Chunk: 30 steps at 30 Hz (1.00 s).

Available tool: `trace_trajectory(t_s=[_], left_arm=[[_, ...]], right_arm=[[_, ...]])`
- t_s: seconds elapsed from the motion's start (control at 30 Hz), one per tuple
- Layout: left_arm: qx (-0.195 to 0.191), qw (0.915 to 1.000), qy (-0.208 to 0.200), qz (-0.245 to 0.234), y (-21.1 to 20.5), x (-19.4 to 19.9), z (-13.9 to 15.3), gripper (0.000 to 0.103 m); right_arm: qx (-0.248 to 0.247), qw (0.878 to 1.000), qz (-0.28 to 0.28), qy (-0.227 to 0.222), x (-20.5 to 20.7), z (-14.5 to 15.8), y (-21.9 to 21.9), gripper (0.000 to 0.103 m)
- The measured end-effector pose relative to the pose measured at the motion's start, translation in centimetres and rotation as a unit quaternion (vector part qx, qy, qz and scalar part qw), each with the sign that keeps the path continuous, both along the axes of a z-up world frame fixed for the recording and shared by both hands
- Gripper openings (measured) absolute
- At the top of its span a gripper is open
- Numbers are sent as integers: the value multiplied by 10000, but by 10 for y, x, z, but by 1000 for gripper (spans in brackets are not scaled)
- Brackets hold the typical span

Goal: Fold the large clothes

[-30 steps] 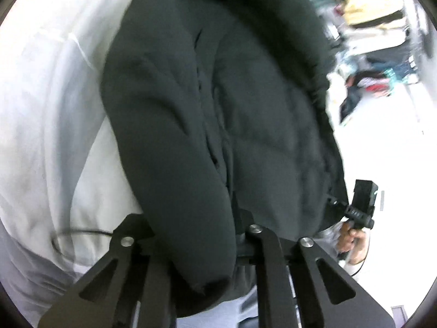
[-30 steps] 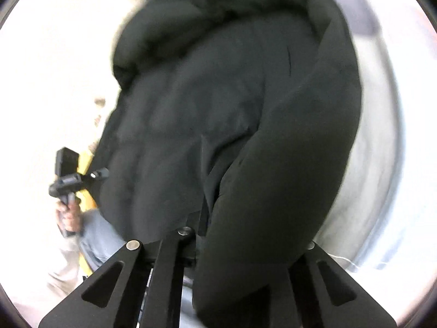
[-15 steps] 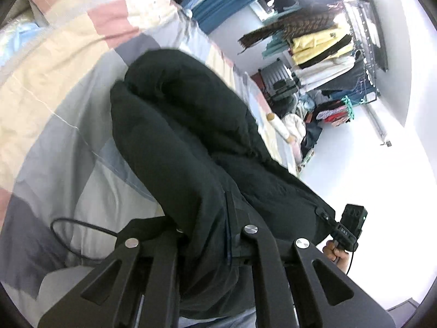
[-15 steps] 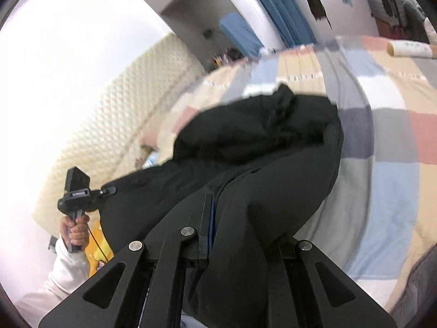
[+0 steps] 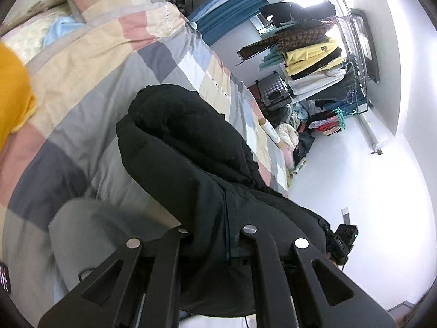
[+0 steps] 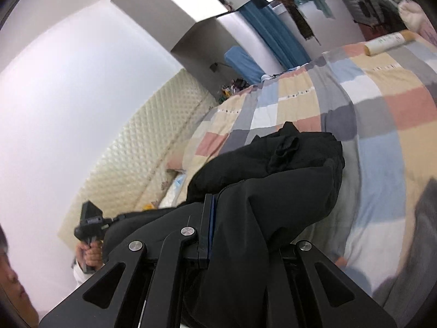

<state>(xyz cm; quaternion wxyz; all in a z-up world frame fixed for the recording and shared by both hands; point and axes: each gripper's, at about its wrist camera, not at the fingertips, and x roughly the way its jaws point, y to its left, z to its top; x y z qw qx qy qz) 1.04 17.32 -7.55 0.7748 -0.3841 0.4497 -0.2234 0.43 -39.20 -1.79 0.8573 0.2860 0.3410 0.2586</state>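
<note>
A bed [image 5: 90, 82] fills much of the room, spread with a checked quilt [image 6: 382, 109] in pink, cream, grey and pale blue squares. Behind it stands a cream padded headboard [image 6: 142, 169] against a plain white wall [image 6: 68, 82]. Blue curtains [image 6: 275, 38] hang at the far side — bright light comes in beside them. A clothes rack [image 5: 314, 52] is loaded with yellow, dark and patterned garments, more clothes heaped below it. The floor [image 5: 355, 186] is white and glossy.
</note>
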Motion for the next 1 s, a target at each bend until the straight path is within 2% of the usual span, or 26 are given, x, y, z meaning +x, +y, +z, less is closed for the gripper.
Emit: trace_trajectory(t_s=[0.2,0.4,0.6,0.77,1.0], left_arm=[[-60,10000,-2,66,4,-19,-2,5],[-214,9997,-82,81,7,2,-3,5],[31,10000,-44,79,-2,62,16,6],[521,9984,75,210,-17,127,36,7],[1359,9884,419,535,-42,217,21,7]], right_arm=[[309,9992,-264,26,-34,3,-10,6],[406,9979,-508,-21,-21,5,-23,5],[434,9967,-687,37,36,12,-31,4],[384,9951,-895,142,103,16,-35,4],[27,9907,-1224,588,197,-10,-29,4]])
